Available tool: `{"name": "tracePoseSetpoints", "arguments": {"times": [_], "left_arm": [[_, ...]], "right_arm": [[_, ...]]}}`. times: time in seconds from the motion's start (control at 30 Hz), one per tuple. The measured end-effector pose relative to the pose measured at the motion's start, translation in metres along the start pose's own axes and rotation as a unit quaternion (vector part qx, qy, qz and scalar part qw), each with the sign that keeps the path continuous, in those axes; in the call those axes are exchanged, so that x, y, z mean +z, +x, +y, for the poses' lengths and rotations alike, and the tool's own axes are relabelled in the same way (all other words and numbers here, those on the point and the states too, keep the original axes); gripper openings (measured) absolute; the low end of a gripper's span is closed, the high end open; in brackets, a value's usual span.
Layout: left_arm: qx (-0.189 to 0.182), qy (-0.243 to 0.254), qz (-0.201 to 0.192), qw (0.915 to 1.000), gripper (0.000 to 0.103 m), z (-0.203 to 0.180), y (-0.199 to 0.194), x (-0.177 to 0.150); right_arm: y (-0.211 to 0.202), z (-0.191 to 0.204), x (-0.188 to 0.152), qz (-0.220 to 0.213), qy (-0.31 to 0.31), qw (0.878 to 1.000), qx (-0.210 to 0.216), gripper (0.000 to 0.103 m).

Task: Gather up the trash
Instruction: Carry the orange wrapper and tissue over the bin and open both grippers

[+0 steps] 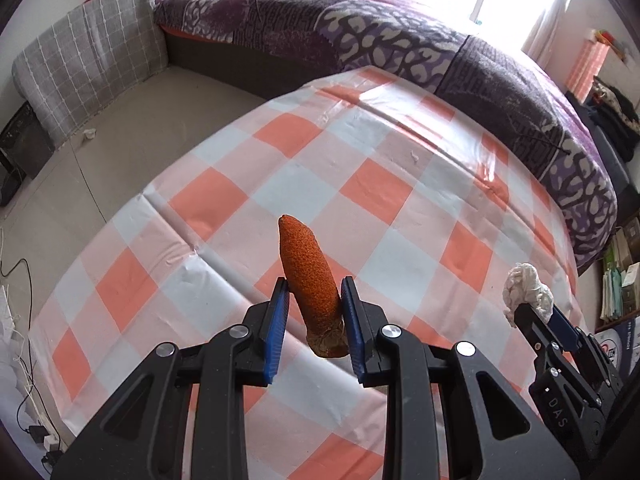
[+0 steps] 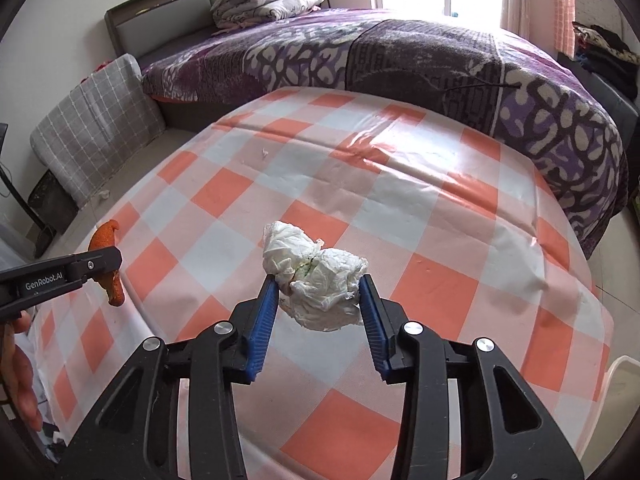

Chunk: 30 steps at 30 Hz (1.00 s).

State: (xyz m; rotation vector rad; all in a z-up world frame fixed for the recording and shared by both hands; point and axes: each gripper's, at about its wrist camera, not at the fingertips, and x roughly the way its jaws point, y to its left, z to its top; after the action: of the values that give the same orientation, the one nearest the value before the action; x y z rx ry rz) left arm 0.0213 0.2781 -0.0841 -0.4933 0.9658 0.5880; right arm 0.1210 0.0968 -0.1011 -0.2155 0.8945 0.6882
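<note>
My left gripper [image 1: 314, 290] is shut on an orange peel strip [image 1: 306, 268] that stands up between its blue pads, held above the checked tablecloth [image 1: 400, 208]. My right gripper [image 2: 318, 284] is shut on a crumpled white tissue ball [image 2: 316, 272], also above the cloth. The right gripper with the tissue [image 1: 526, 288] shows at the right edge of the left wrist view. The left gripper with the peel [image 2: 108, 264] shows at the left edge of the right wrist view.
The table has an orange, pink and white checked cloth with a tiny white scrap [image 2: 264, 154] on its far side. A bed with a purple patterned blanket [image 2: 400, 52] lies behind. A grey checked cushion [image 2: 96, 128] leans at the left. Cables lie on the floor [image 1: 24, 320].
</note>
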Motion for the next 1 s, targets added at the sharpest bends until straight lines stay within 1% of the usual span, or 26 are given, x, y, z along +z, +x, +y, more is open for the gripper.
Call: {"name": "tracePoseSetpoints", "arguments": {"times": [0.2,0.37,0.5,0.7,1.0], "left_arm": [[-0.005,0.002,-0.053,0.9986,0.027,-0.010,-0.024,0.007],[-0.009,0.005,-0.080,0.9968,0.027,-0.019,-0.035,0.008],[-0.011,0.008,-0.094,0.9955,0.027,-0.028,-0.043,0.007],[-0.006,0.035,-0.116,0.9926,0.027,-0.048,-0.051,0.001],[-0.023,0.065,-0.124,0.9899,0.027,-0.083,-0.061,-0.009]], "right_arm": [[-0.027,-0.009,0.009,-0.042,0.027,0.998,-0.024,0.039],[-0.046,-0.018,0.012,-0.064,0.048,0.996,-0.039,0.040],[-0.057,-0.026,0.011,-0.067,0.061,0.995,-0.051,0.040],[-0.068,-0.040,0.008,-0.062,0.081,0.992,-0.069,0.040],[-0.085,-0.059,0.000,-0.060,0.098,0.989,-0.090,0.040]]}}
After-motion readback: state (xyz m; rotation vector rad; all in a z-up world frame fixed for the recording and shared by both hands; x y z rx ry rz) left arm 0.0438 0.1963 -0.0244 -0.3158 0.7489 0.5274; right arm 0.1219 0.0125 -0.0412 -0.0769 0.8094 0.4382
